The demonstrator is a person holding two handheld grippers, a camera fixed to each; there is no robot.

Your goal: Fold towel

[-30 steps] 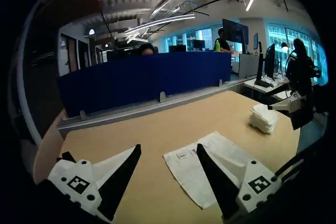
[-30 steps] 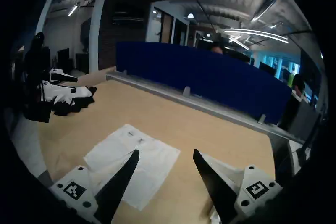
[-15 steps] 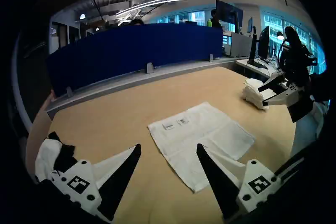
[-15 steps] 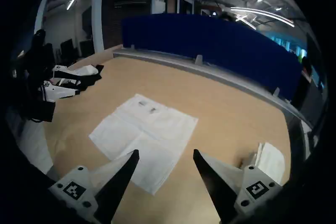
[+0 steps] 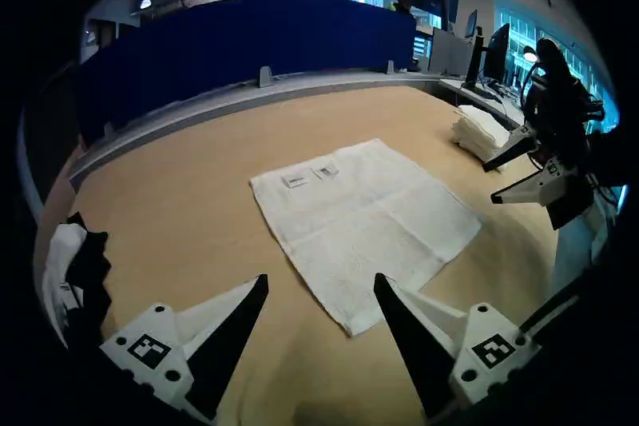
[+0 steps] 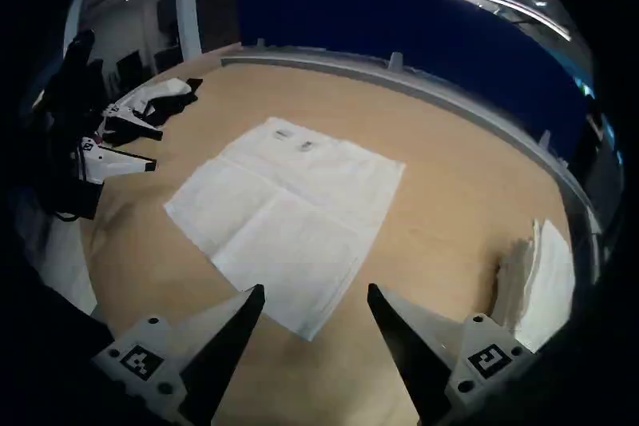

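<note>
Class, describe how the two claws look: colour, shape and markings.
Both the left claw and the right claw have two wedge-shaped fingers tapering to points, white outside and black on the inner faces. Each finger base carries a square black-and-white marker and small dark holes.

Left tongs: two white plastic fingers, wedge-shaped, with black inner faces tapering to points. Square black-and-white marker on each finger base, with small dark screw holes around it. Right tongs: same build, same white and black, same marker squares. Seen farther off in the left gripper view, a bulky black housing sits above its white fingers.
</note>
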